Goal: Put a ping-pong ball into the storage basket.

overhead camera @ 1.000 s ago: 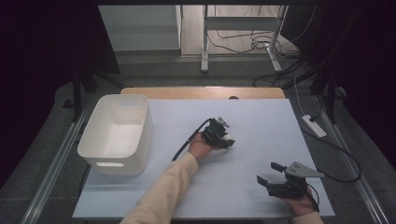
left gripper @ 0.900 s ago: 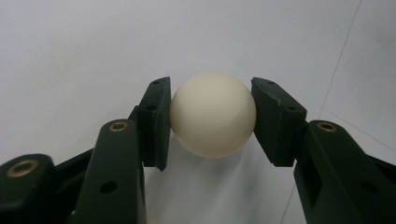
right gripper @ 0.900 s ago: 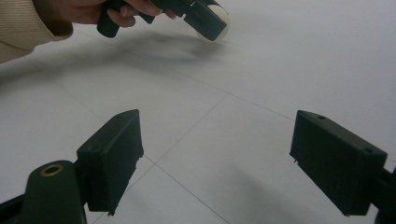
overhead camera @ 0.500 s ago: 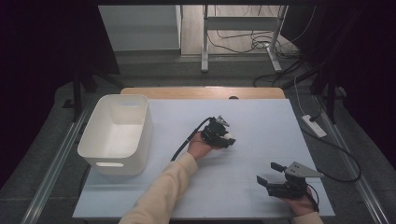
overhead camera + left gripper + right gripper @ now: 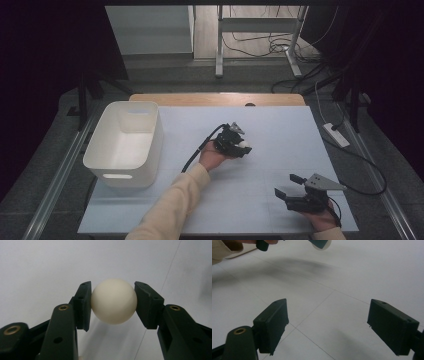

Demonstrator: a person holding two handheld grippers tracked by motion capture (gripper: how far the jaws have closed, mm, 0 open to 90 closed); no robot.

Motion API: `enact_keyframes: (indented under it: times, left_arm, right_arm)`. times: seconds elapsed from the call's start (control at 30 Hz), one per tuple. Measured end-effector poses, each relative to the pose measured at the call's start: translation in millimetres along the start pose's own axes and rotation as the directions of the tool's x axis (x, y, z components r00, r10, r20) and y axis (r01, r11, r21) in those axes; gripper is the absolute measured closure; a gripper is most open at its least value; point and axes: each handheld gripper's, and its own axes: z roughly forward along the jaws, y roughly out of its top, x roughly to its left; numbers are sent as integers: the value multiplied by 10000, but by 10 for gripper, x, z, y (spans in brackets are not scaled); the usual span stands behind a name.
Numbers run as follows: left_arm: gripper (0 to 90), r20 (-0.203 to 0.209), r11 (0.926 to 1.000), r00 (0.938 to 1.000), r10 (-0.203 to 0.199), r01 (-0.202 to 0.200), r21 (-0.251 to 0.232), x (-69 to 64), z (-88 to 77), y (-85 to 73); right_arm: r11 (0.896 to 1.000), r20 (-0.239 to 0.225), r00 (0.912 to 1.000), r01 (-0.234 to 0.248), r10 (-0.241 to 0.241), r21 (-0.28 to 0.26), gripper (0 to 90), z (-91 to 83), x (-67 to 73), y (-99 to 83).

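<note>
I see the ball (image 5: 114, 301) clamped between the 2 jaws of my left gripper (image 5: 239, 146), pads pressing on both its sides, above the middle of the table (image 5: 280, 130). Its shadow falls on the sheet below. The white bin (image 5: 125, 145) sits well apart at the table's left. My right gripper (image 5: 327, 327) rests near the front right edge, jaws spread wide with nothing between them.
</note>
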Motion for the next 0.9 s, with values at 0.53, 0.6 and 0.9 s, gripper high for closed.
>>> enact_keyframes:
  times: [0.53, 0.6, 0.9]
  left_arm:
    - [510, -108, 9993, 9999, 130, -134, -363, -40, -173, 46]
    - [510, -108, 9986, 9998, 149, -154, -505, -45, -217, 56]
    - [510, -95, 9967, 9999, 90, -97, -802, -50, -323, 76]
  right_arm:
    - [10000, 2, 10000, 3, -3, -8, 167, 1, 5, 3]
    - [10000, 21, 10000, 1, -1, -27, 167, -2, 3, 4]
    - [10000, 20, 10000, -6, 6, -21, 167, 1, 7, 6]
